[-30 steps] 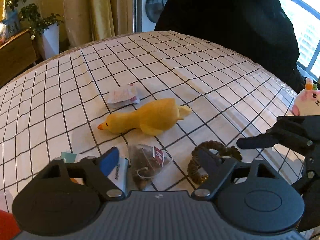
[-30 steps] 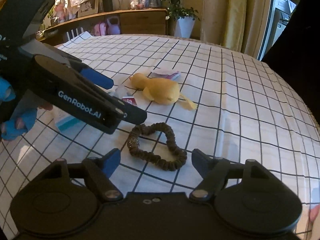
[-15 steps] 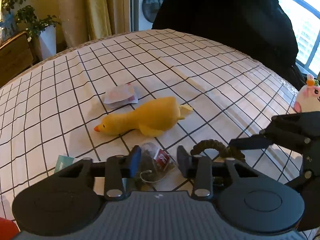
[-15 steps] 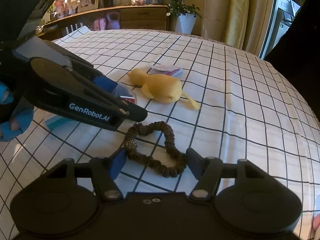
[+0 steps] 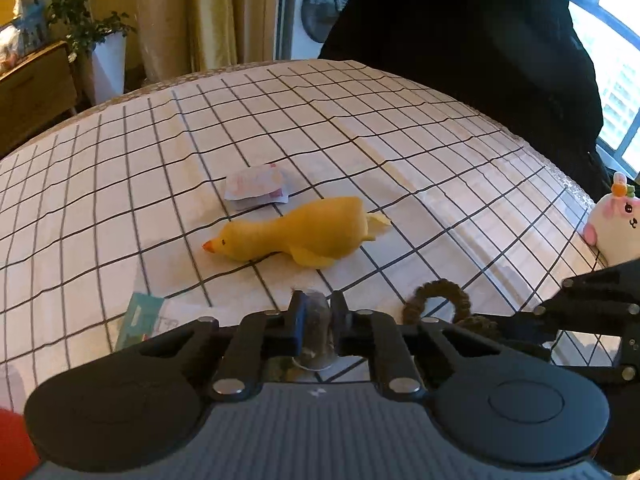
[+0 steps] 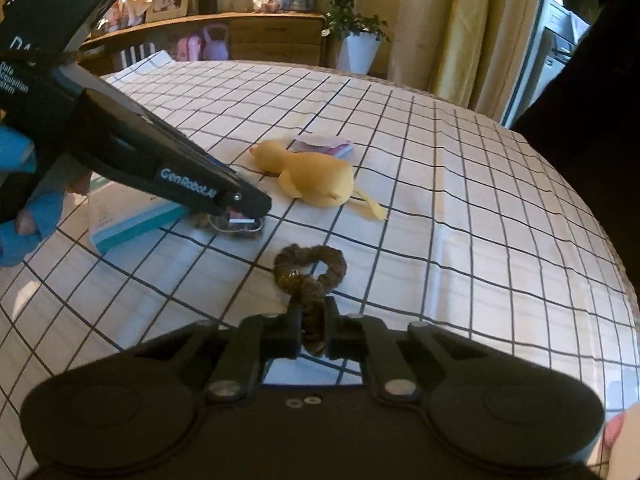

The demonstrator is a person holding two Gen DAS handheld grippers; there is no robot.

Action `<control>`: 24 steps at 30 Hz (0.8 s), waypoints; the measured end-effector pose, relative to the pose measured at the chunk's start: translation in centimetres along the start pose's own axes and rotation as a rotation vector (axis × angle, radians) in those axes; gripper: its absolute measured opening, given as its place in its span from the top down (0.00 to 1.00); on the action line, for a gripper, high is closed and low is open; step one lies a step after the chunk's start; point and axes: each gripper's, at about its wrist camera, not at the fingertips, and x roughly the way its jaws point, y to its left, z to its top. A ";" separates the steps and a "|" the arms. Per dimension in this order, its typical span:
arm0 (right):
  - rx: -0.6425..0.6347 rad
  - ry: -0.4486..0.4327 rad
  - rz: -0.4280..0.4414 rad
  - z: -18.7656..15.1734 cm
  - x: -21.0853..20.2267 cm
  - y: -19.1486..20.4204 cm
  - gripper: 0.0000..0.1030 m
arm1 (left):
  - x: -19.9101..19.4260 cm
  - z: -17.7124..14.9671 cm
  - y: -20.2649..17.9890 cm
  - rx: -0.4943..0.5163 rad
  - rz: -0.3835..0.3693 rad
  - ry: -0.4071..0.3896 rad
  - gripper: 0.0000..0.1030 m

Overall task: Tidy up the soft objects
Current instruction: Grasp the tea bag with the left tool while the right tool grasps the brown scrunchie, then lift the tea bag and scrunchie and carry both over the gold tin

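Right wrist, right gripper (image 6: 313, 326) pinching scrunchie (image 6: 310, 272), left gripper (image 5: 318, 326) seemingly clamping sachet (image 5: 318, 330)

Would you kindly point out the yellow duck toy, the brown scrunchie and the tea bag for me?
yellow duck toy (image 5: 316, 232): left wrist view, middle of its body.
brown scrunchie (image 6: 316, 266): right wrist view, on the loop's near side ahead of the fingers.
tea bag (image 5: 318, 320): left wrist view, pouch pinched between the fingers.

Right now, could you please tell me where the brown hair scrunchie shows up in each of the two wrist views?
Left wrist view: the hair scrunchie loops up at lower right of centre, partly behind the camera housing.
Right wrist view: the hair scrunchie sits at lower centre, pinched by the right hand-held gripper.
Shared landmark: the yellow duck toy lies just beyond it in both.
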 end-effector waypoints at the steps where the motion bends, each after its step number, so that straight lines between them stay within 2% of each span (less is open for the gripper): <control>1: 0.006 -0.006 0.000 -0.1 -0.4 0.0 0.93 | -0.3 -0.1 0.0 -0.006 -0.003 0.001 0.87; 6: 0.036 -0.039 0.002 -0.6 -2.9 0.3 0.93 | -1.3 -0.7 -0.1 0.001 0.000 0.002 0.91; 11: 0.058 -0.061 0.007 -0.8 -4.9 0.5 0.93 | -2.5 -1.0 -0.1 -0.013 -0.030 -0.002 0.93; 14: 0.070 -0.067 0.021 -1.0 -6.0 0.7 0.93 | -3.3 -1.5 -0.5 0.013 -0.044 -0.001 0.93; 24: 0.082 -0.046 0.052 -2.4 -6.6 1.1 0.93 | -3.5 -3.7 -1.5 0.046 -0.083 0.049 0.93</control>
